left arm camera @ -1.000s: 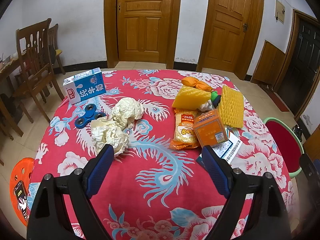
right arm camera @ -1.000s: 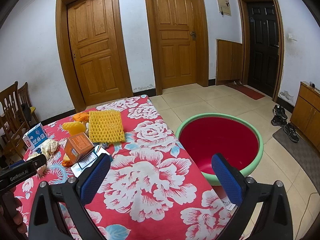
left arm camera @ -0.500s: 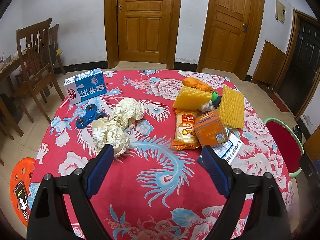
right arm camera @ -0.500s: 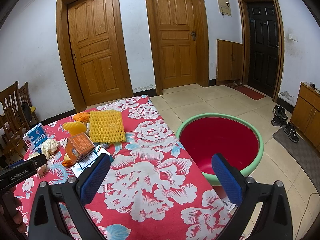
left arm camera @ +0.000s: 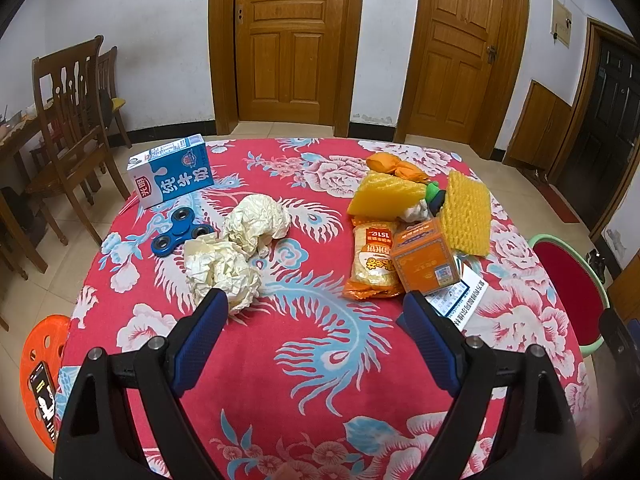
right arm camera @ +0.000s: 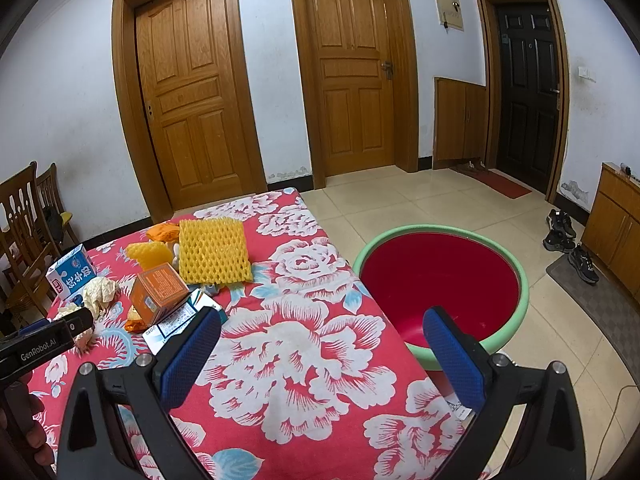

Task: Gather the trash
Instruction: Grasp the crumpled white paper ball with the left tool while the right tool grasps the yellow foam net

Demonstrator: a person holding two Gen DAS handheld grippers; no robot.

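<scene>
We see the left hand-held gripper (left arm camera: 314, 310) spread wide and empty above the surface (left arm camera: 280, 360), its left fingertip in line with the nearer crumpled paper ball (left arm camera: 222, 272); whether it touches, we cannot tell. A second paper ball (left arm camera: 258, 224) lies just behind, touching the first. A milk carton (left arm camera: 172, 170), blue spinner (left arm camera: 180, 232), orange box (left arm camera: 424, 262) and yellow foam net (left arm camera: 468, 214) lie around. The right hand-held gripper (right arm camera: 322, 322) is also wide and empty, near the red basin (right arm camera: 440, 280) on the floor.
</scene>
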